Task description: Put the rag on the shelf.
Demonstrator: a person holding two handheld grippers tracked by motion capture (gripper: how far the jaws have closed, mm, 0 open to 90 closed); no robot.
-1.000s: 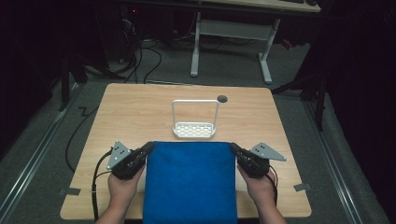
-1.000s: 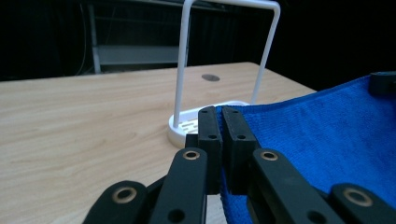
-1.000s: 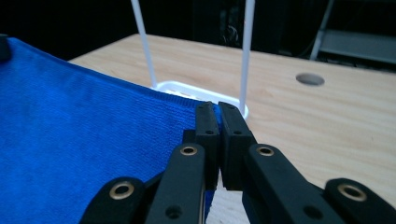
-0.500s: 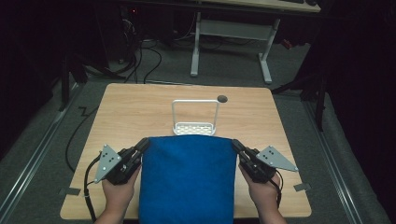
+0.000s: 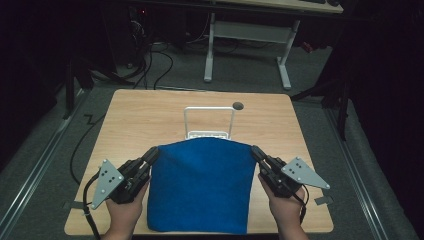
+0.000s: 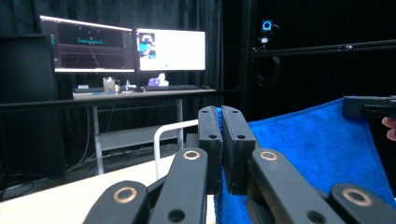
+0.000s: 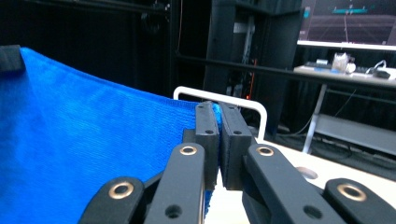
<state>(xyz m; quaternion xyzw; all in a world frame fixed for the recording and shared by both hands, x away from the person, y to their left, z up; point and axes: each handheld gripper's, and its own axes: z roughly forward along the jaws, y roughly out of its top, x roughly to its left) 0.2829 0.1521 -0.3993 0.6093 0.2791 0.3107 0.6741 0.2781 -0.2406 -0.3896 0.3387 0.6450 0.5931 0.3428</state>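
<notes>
A blue towel (image 5: 200,185) hangs stretched between my two grippers above the near half of the wooden table (image 5: 150,120). My left gripper (image 5: 153,153) is shut on the towel's far left corner, and my right gripper (image 5: 255,151) is shut on its far right corner. In the left gripper view the jaws of the left gripper (image 6: 220,122) pinch the blue towel (image 6: 317,149) edge, and the other gripper holds the far corner at the right. In the right gripper view the right gripper (image 7: 217,120) clamps the blue towel (image 7: 84,154), which spreads to the left.
A white wire rack (image 5: 208,122) stands on the table just beyond the towel's top edge. A small dark hole (image 5: 238,106) lies near the table's far edge. A desk with monitors (image 6: 126,44) stands past the table.
Both grippers have risen with the towel's far corners, lifting its far edge off the table. The towel now covers the base of the white rack in the high view.
</notes>
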